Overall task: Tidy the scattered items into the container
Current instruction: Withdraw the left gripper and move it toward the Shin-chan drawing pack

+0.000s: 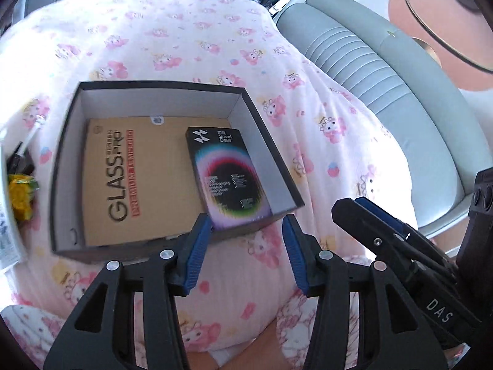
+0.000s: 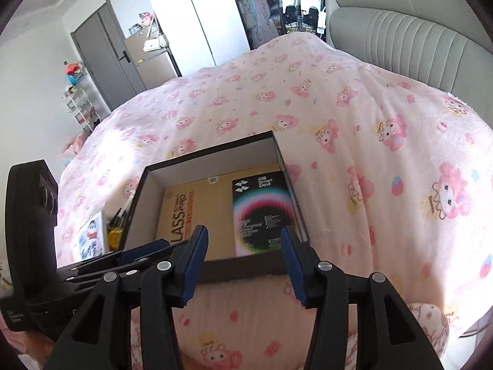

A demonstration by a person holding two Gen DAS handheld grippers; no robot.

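Box near wall hides behind tongs — contents blurred.

Bright daylight overexposes the blanket at left. Strong fisheye curvature and dark corners in both views; slight blur throughout.

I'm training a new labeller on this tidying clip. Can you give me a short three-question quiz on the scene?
1. True or false: the black packet lies inside the box.
2. What lies under it? A) tan GLASS PRO package B) a towel C) a plate
3. What does the left tool hold?

Key: 1 true. 2 A. 3 nothing; it is open and empty, as is the right tool.
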